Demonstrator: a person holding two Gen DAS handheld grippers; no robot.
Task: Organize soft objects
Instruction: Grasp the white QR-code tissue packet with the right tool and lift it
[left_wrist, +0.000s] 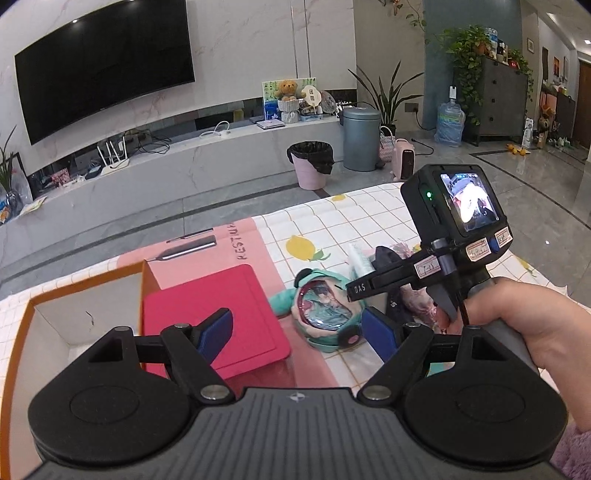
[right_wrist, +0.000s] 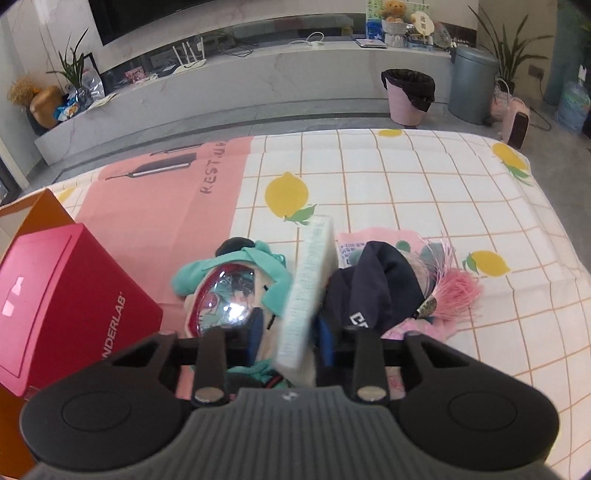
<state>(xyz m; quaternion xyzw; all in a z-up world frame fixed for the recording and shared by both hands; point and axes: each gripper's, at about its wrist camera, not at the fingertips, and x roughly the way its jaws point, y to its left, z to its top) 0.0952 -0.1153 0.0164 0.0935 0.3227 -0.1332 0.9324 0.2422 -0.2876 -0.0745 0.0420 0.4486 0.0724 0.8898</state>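
Observation:
A teal plush toy with a shiny round face (left_wrist: 321, 310) lies on the lemon-print cloth, also in the right wrist view (right_wrist: 225, 291). Beside it are a white packet (right_wrist: 308, 291), a navy cap (right_wrist: 373, 288) and a pink tassel (right_wrist: 458, 291). My left gripper (left_wrist: 297, 334) is open and empty, hovering near the plush. My right gripper (right_wrist: 290, 339) stands around the white packet, which is tilted and blurred between the blue pads; whether they press on it I cannot tell. The right gripper also shows in the left wrist view (left_wrist: 373, 286).
A red box lid (left_wrist: 218, 317) leans on an open orange cardboard box (left_wrist: 74, 306) at the left; both show in the right wrist view (right_wrist: 62, 295). A pink mat (right_wrist: 166, 206) lies on the cloth. Beyond the table edge are a pink bin (left_wrist: 312, 164) and a TV bench.

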